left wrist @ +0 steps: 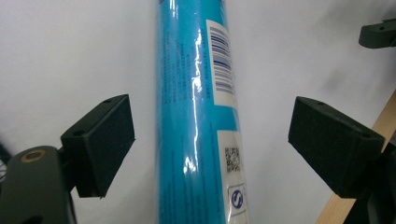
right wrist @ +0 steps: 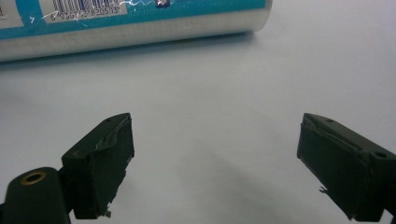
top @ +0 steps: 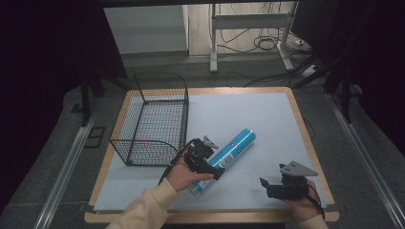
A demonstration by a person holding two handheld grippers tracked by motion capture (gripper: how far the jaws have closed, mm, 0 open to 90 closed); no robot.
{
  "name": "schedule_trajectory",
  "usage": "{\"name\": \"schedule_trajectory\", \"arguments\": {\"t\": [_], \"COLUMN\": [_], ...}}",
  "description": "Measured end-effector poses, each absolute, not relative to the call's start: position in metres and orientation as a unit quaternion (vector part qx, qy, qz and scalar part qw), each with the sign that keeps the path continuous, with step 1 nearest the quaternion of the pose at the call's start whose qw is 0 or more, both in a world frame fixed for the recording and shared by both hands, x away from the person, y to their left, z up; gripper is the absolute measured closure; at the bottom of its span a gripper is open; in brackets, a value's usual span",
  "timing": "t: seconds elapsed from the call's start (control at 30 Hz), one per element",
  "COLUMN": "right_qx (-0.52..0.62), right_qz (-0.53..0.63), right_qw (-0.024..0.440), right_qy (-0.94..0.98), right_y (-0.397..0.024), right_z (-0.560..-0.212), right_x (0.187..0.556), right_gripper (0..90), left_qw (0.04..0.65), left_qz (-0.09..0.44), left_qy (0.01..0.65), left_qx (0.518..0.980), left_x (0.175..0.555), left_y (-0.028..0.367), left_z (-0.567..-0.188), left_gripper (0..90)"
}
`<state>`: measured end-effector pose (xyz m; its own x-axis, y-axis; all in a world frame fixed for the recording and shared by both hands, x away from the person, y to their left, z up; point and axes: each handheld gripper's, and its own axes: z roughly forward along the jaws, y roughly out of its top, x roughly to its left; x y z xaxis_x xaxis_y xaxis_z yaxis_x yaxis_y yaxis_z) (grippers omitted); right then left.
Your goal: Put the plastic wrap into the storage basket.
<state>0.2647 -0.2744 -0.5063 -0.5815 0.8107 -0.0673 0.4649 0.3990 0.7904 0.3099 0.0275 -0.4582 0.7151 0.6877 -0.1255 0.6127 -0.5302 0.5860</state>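
Two grippers work one table: the right gripper [top: 273, 187] sits nearest, jaws spread on nothing; the left gripper [top: 210, 168] straddles one blue tube [top: 228, 155] lying on the white sheet [top: 267, 124], pads clear. Beyond stands one wire basket [top: 152, 119].

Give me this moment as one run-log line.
left gripper: open, astride tube, pads clear | right gripper: open, nothing between jaws | tube: lying on sheet | basket: beside it
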Motion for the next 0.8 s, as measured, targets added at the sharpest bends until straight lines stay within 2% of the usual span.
{"name": "schedule_trajectory", "arguments": {"t": [0.47, 0.8], "right_qx": [0.396, 0.398], "right_qz": [0.378, 0.377], "right_qw": [0.230, 0.229], "right_qy": [0.804, 0.804], "right_y": [-0.275, -0.275], "right_z": [-0.506, -0.507], "right_x": [0.265, 0.265], "right_gripper": [11.3, 11.3], "left_qw": [0.294, 0.261], "left_qz": [0.058, 0.057], "left_qy": [0.373, 0.370], "left_qx": [0.878, 0.890], "left_x": [0.325, 0.342], "left_y": [0.007, -0.012], "left_z": [-0.460, -0.465], "left_gripper": [13.3, 13.4]}}
